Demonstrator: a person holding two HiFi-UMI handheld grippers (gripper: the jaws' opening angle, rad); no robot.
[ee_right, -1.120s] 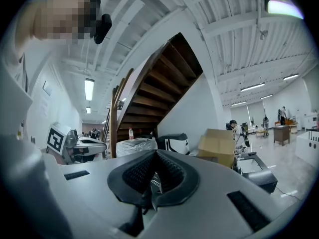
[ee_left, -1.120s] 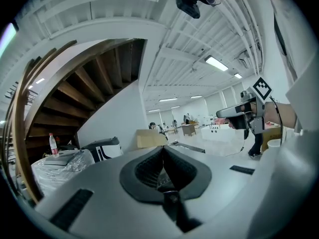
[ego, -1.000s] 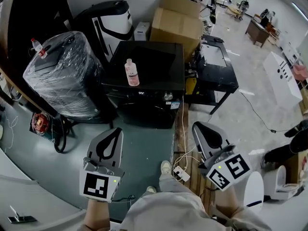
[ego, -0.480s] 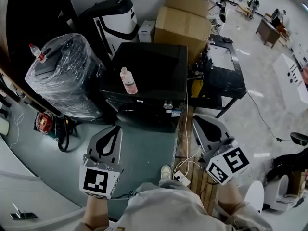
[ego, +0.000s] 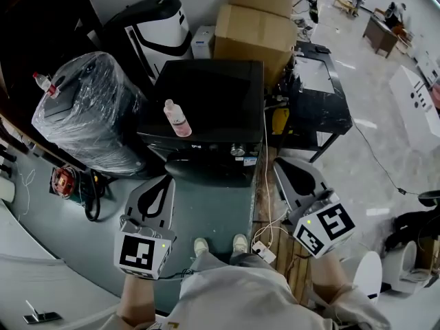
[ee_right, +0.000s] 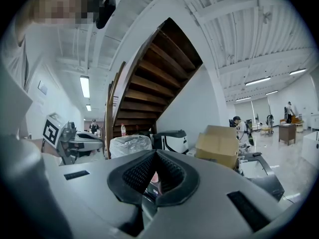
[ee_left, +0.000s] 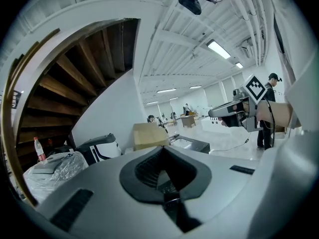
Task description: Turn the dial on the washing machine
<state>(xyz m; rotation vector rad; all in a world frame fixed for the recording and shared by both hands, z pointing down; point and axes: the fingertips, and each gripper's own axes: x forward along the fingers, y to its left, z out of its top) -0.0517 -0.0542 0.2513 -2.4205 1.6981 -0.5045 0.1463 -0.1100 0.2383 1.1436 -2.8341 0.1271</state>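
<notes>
– At your far left, the plastic-wrapped bundle (ego: 82,108) stands just beside the washing machine (ego: 206,91), so you get no way in from that side. Your left gripper (ego: 165,184) hangs over the floor (ego: 206,212) in front of the machine. Its fingers are pressed together with nothing between them.

– And the job itself? You have not begun it. The dial (ego: 238,150) sits on the front panel towards its right end, and neither gripper is near it.

– Left of the dial, a pink bottle (ego: 174,117) stands upright on the machine's top, back from the front edge. You should not need to pass over it.

– Just right of the dial, white cables (ego: 263,184) run down past the machine's front right corner to a power strip (ego: 261,251) by your feet. Keep your fingers off those as you go in.

– Your right gripper (ego: 283,167) looks the nearer one, held off that corner and apart from the panel. Its fingers are closed tight and empty too, so you must spread them before they can take the dial.

– Further right, the black cart (ego: 316,91) stands close to the machine with only a narrow gap between them. Your open room is straight ahead over the bare floor, and the reach, the grip and the turn are all left for you to do.
</notes>
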